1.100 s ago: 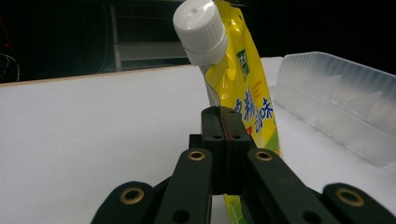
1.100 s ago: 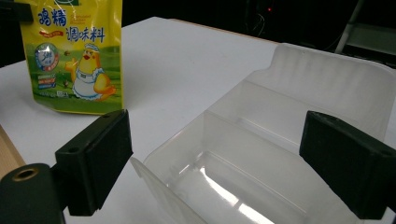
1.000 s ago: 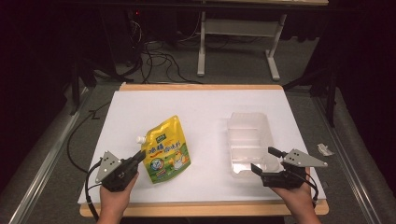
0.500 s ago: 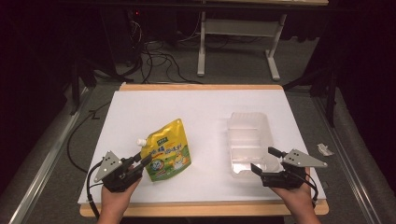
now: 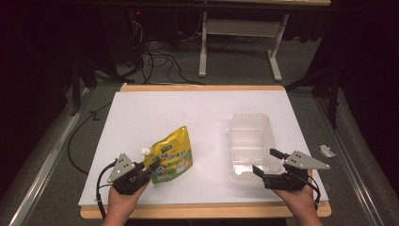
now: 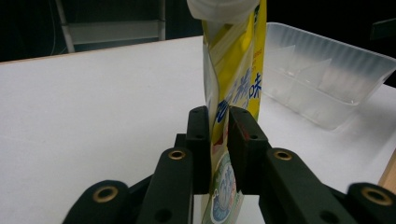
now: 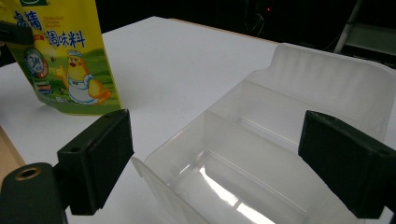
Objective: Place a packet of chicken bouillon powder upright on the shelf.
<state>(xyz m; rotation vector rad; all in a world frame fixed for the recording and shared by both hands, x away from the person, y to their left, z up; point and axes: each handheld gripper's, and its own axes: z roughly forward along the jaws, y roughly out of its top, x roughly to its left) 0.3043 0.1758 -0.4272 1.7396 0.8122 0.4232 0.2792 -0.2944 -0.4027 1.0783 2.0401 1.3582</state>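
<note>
High view first: a yellow pouch (image 5: 170,155) lies toward the near left of the white table (image 5: 197,117), its white spout (image 5: 145,150) pointing left, and the left gripper (image 5: 149,170) has it by the bottom corner nearest the person. Left gripper view bears this out: the 2 black jaws have just been closing and now pinch the thin edge of the pouch (image 6: 233,74) between them, with the printed film running up out of the grip. The clear tray (image 5: 251,143) sits well apart from the pouch, on the right half of the table, and looks empty in its compartments.

Right gripper (image 5: 268,162) hovers at the near end of the tray with its jaws wide apart; in the right gripper view they straddle the tray (image 7: 280,140) without pressing on its walls, so nothing is held there.

My reading is that the step in hand is the pick-up of the pouch, with the grip just made and the lift not yet begun. The likely next move is to raise the pouch and carry it right, over the tray rim, then lower it into 1 compartment. A floppy pouch held by 1 corner will hang and swing, so it calls for a slow carry and enough height to clear the wall. The right gripper could steady the light tray.
</note>
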